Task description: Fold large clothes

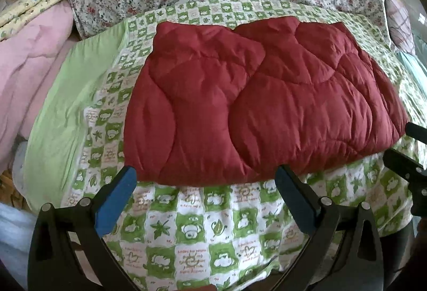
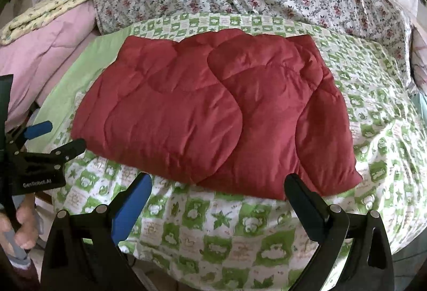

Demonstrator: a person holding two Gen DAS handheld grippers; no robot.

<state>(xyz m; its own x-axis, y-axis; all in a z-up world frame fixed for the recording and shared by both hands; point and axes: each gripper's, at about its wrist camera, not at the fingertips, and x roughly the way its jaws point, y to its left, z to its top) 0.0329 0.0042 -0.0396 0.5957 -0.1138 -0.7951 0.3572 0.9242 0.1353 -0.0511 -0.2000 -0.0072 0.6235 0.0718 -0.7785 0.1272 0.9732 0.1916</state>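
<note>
Bed's sitting under a green checked sheet [image 1: 202,232], and the red quilted garment [image 1: 256,104] is lying flat mid-bed, already partly folded. Left claw [image 1: 205,179] and right claw [image 2: 218,184] are both hovering wide, empty, at its near edge. I'd be pinching both near corners evenly, then lifting together.

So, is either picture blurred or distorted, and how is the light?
Left wrist view: strong fisheye bending, soft daylight, slight blur at the right edge near the right tool; the red quilt is sharp. Right wrist view: same bending, even light, the quilt sharp, no glare.
</note>
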